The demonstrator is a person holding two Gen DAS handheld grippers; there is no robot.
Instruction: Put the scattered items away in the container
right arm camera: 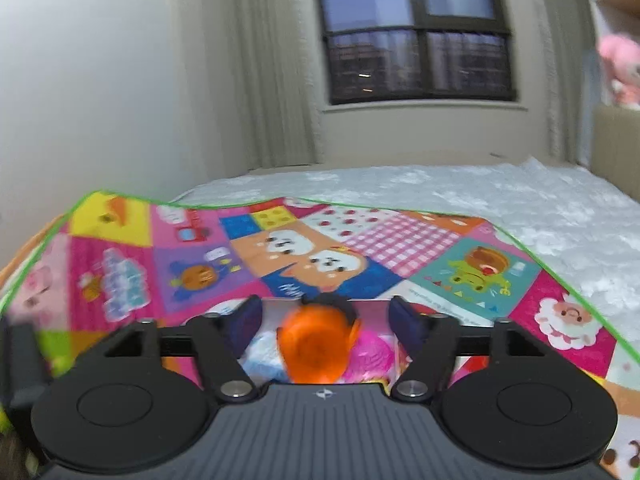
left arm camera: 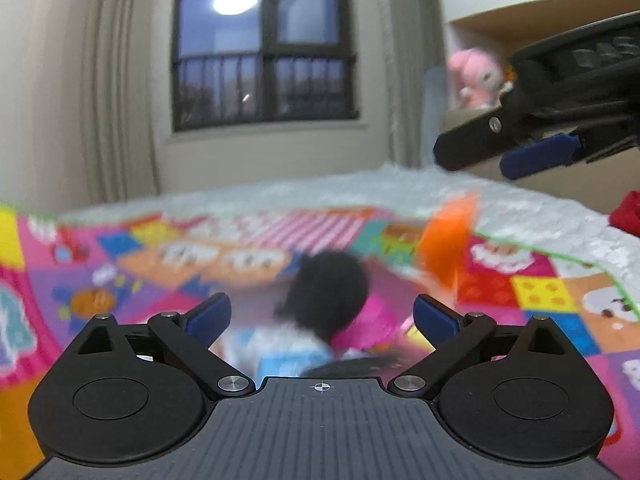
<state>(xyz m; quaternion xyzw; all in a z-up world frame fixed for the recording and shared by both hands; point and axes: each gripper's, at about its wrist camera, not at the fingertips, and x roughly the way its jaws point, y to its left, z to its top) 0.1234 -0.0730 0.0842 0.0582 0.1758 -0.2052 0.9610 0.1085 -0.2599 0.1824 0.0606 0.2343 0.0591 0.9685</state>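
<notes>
Hanging blurred between the right gripper's (right arm camera: pixel 326 322) parted jaws, an orange item (right arm camera: pixel 314 350); left gripper (left arm camera: pixel 322 314) wide.

Each camera sits just behind its own hand-held gripper, tilted slightly down across the patchwork mat (left arm camera: pixel 168 256) toward the window (right arm camera: pixel 416 36); both views share these.

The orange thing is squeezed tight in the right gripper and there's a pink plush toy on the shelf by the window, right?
Not quite. The orange thing isn't squeezed: in the right wrist view the right gripper has its jaws apart, with gaps on both sides of it. In the left wrist view it shows as an orange blur below that gripper. The pink plush toy is on the shelf by the window.
</notes>
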